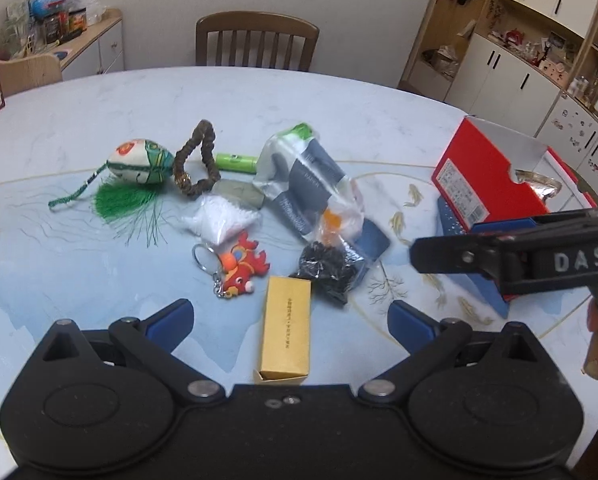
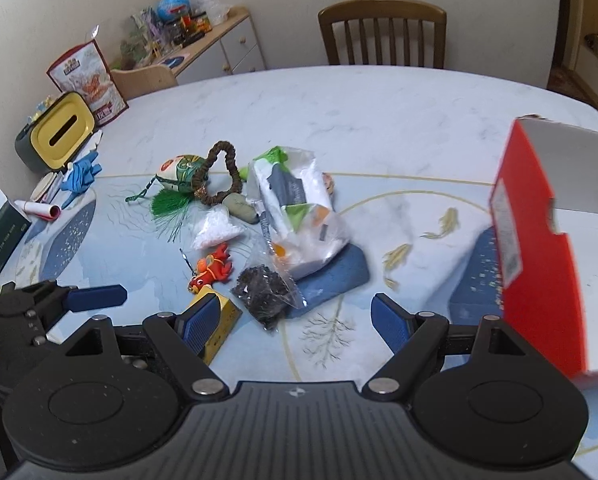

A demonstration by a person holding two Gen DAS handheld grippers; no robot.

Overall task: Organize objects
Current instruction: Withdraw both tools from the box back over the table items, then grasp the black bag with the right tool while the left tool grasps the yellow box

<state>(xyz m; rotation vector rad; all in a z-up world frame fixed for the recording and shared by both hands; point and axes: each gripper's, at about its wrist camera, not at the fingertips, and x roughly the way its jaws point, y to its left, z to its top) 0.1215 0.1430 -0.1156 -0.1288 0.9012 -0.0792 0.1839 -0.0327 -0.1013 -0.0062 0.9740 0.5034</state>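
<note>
My left gripper (image 1: 291,322) is open just above the table, and a yellow carton (image 1: 286,330) lies lengthwise between its blue fingers without touching them. Beyond it lie a red fish keychain (image 1: 241,266), a bag of black bits (image 1: 327,270) and a clear bag of packets (image 1: 307,184). My right gripper (image 2: 295,322) is also open and empty. It hovers near the bag of black bits (image 2: 265,290), with the open red box (image 2: 539,248) to its right. One blue finger of the left gripper (image 2: 97,297) shows at the left of the right wrist view.
Further back lie a painted egg sachet with a green tassel (image 1: 139,162), a brown bead loop (image 1: 197,160), a green tube (image 1: 235,162), a grey stone (image 1: 239,194) and a white bag (image 1: 219,220). A yellow-lidded tissue box (image 2: 57,134), blue gloves (image 2: 81,174) and a dark book (image 2: 3,236) sit at the left edge. A chair (image 1: 257,40) stands behind the table.
</note>
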